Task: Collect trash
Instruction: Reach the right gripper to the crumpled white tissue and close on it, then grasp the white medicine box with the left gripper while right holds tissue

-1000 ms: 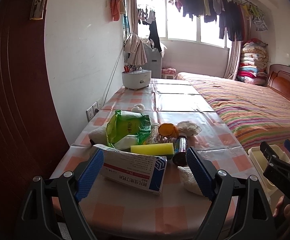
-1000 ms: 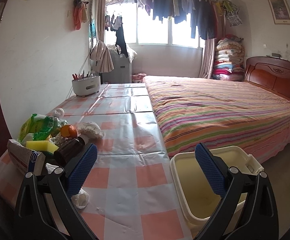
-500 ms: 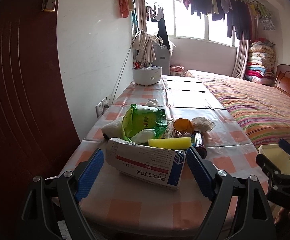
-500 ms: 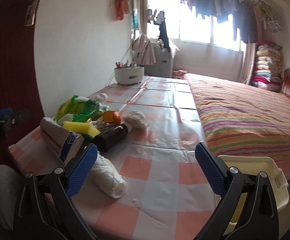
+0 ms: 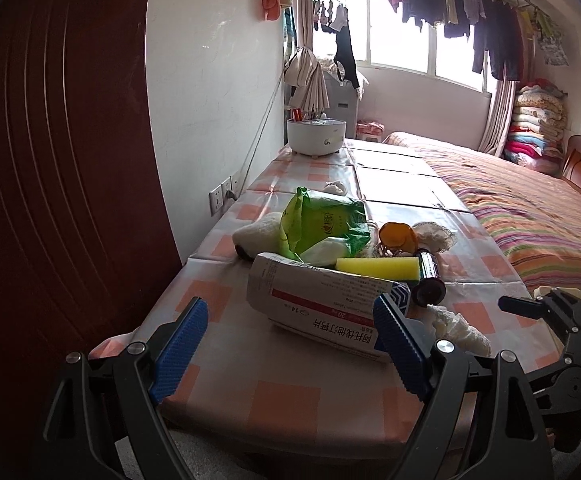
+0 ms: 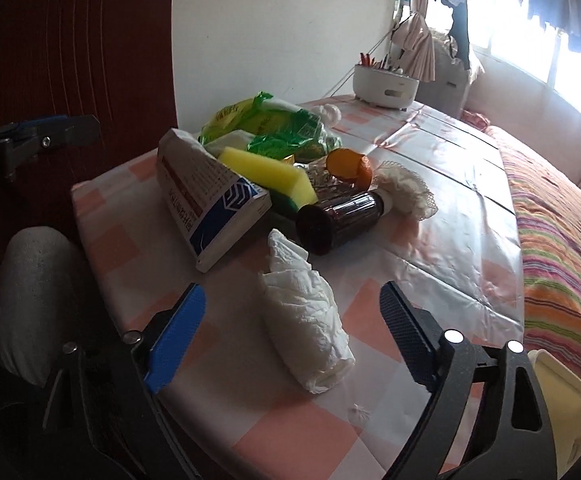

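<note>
The right claw (image 6: 292, 334), open, empty and just closing, hung around the crumpled white paper tissue (image 6: 310, 320) near the surface's (image 6: 430, 232) front edge, and might knock it off.

medicine box (image 5: 322, 304) – Chinese lettering, "14", "20 mg"

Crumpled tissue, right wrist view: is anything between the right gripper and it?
Nothing visible. The crumpled tissue lies alone on the tablecloth straight ahead of the right gripper, whose jaws have just been closing, with nothing between them yet.
</note>
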A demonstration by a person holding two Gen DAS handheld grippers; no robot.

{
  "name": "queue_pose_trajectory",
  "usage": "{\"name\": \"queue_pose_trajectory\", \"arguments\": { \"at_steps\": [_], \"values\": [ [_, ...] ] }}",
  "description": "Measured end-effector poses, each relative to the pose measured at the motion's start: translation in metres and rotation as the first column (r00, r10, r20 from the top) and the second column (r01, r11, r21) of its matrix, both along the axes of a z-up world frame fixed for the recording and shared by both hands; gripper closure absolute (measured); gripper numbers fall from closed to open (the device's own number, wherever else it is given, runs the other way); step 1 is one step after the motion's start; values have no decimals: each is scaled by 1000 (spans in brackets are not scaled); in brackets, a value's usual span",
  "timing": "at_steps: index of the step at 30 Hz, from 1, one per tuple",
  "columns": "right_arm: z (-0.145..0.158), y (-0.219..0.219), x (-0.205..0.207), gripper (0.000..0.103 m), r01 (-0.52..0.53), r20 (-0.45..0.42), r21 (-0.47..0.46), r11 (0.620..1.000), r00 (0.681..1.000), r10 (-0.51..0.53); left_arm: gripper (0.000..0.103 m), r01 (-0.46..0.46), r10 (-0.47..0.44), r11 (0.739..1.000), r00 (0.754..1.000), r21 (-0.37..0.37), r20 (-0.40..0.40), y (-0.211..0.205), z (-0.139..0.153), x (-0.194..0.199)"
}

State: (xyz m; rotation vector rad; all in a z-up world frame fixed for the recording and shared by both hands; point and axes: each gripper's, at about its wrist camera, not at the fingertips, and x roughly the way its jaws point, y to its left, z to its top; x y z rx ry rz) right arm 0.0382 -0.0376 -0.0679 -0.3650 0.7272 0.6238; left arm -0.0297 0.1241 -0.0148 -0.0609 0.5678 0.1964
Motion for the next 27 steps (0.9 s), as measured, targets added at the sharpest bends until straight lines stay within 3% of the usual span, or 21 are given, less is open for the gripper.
{"name": "queue_pose_trajectory", "arguments": {
  "at_steps": [3, 7, 11, 12, 15, 20, 24, 27],
  "values": [
    [-8, 4, 9, 24, -31, -31, -43, 999, 999, 30, 21, -1, 1, 1000, 1000, -6, -10, 2, -3, 2],
    [-18, 8, 20, 46, -64, -85, -92, 994, 995, 56, 21, 13, -13, 1000, 1000, -23, -27, 4, -7, 6],
    [-28, 12, 25, 60, -86, -121, -119, 989, 990, 71, 21, 25, -27, 999, 999, -38, -42, 5, -10, 9],
    [-29, 12, 26, 71, -87, -124, -120, 989, 990, 72, 21, 26, -28, 999, 999, -45, -46, 5, -11, 10],
    [-24, 10, 25, 79, -87, -133, -75, 993, 988, 77, 21, 33, -38, 997, 997, -74, -67, 8, -15, 16],
    [-14, 6, 22, 81, -73, -90, -27, 997, 993, 70, 21, 36, -57, 985, 991, -170, -122, 16, -26, 26],
    [-4, 3, 18, 81, -61, -63, 23, 998, 996, 62, 21, 57, -104, 959, 982, -278, -158, 23, -34, 38],
    [0, 1, 15, 81, -55, -56, 51, 997, 997, 58, 21, 89, -146, 946, 975, -310, -166, 29, -37, 49]
  ]
}}
